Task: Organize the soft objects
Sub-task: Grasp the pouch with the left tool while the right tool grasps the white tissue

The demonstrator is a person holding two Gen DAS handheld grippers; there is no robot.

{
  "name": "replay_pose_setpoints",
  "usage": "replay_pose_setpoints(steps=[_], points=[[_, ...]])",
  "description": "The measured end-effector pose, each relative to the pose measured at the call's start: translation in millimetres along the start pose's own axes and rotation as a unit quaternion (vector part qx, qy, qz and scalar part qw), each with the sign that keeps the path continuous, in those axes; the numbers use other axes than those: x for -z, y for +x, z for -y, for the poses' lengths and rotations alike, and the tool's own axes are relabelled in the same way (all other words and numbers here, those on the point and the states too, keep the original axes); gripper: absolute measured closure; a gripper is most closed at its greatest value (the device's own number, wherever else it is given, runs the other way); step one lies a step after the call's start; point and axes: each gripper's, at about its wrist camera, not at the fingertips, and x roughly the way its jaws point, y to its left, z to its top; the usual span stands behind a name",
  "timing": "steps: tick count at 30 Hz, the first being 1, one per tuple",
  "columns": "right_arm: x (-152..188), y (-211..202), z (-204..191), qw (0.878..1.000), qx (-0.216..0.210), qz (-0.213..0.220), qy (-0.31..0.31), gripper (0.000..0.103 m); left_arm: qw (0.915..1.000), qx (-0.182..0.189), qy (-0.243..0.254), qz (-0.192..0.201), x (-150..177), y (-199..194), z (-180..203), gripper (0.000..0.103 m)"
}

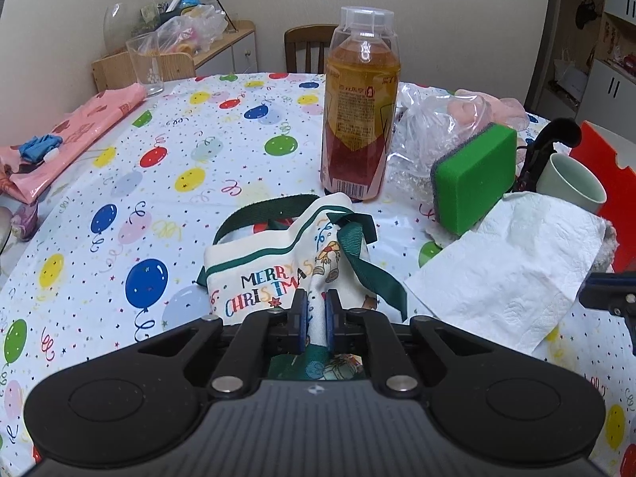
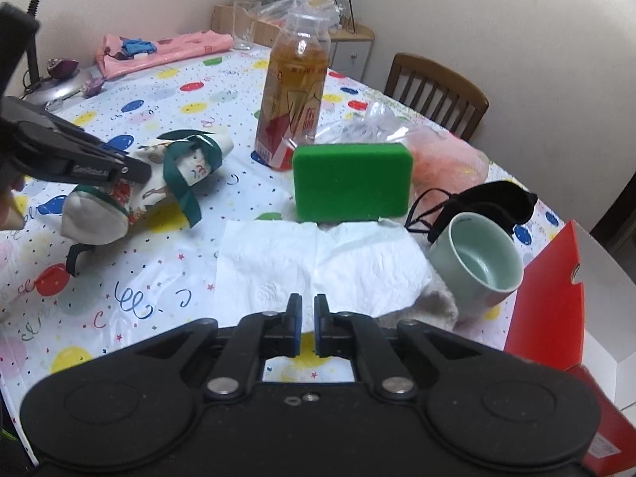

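Balloon-print tablecloth [image 1: 167, 167], green sponge [image 2: 351, 183], white tissue [image 2: 318, 266], mint cup [image 2: 481, 266], red box [image 2: 548, 298]

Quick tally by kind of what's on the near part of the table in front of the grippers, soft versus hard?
Soft: 4 – Christmas cloth bag (in left gripper), green sponge, paper towel, black pouch
Hard: 2 – tea bottle, mint mug
Total: 6

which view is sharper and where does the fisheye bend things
Left wrist view is crisper: the MERRY CHRISTMAS print on the cloth bag reads clearly. Right wrist view is softer, with the bottle label smeary. In both, the table edge curves and corners darken.
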Motion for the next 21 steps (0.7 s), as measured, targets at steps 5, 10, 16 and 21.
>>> replay_pose_setpoints(steps=[5,10,16,21], points=[[-6.2,10.7,-0.6,1.000,0.008,-0.003,0.002,0.083,1.0000,0.002,0.000,-0.001,2.1,-0.3,-0.8,0.094],[-8.0,9.6,-7.3,1.000,-0.003,0.012,-0.020,0.028,1.0000,0.003,-0.005,-0.003,4.4,-0.8,-3.7,0.094],[-7.7,36.5,-14.7,0.999,0.023,-0.024,-0.042,0.032,1.0000,0.000,-0.007,-0.007,4.8,0.7,-3.8,0.094],[-2.2,49.8,-22.1,0.996,0.043,-0.043,-0.063,0.064,0.9999,-0.002,-0.006,-0.010,4.8,2.4,-2.5,0.094]])
